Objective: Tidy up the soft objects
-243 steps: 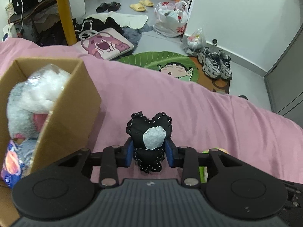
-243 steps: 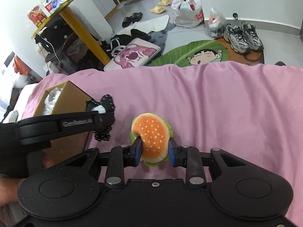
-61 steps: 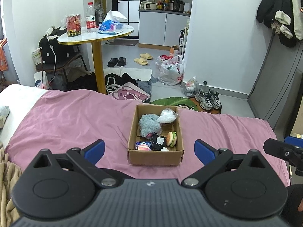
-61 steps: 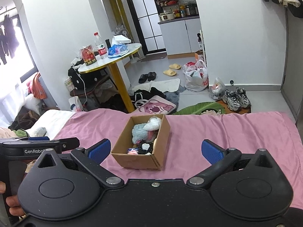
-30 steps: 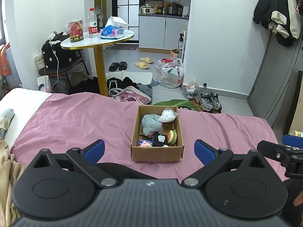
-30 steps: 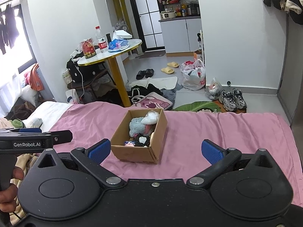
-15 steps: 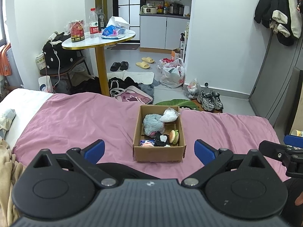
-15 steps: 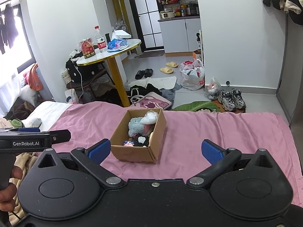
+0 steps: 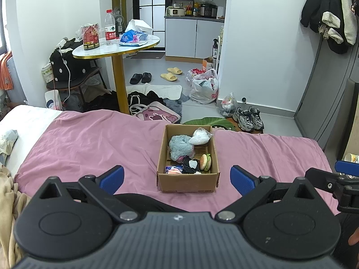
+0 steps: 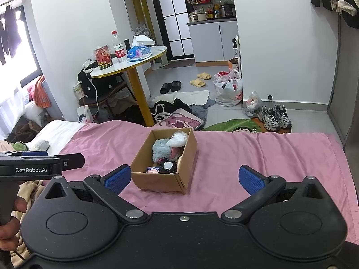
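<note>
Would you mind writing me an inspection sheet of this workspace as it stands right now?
Surface: pink bedsheet, wrinkled, on the bed.
Job's things: open brown cardboard box on the sheet, holding a grey-blue plush toy, a white bagged bundle, a hamburger plush and a black heart-shaped cushion.
Clutter: beige blanket at the bed's left edge.
Grippers: left gripper and right gripper both open, empty, held back from the box.
Cables: white cord hanging by the black dotted bag.
Surroundings: round gold-legged table with a water bottle; slippers, bags and grey sneakers on the floor.
</note>
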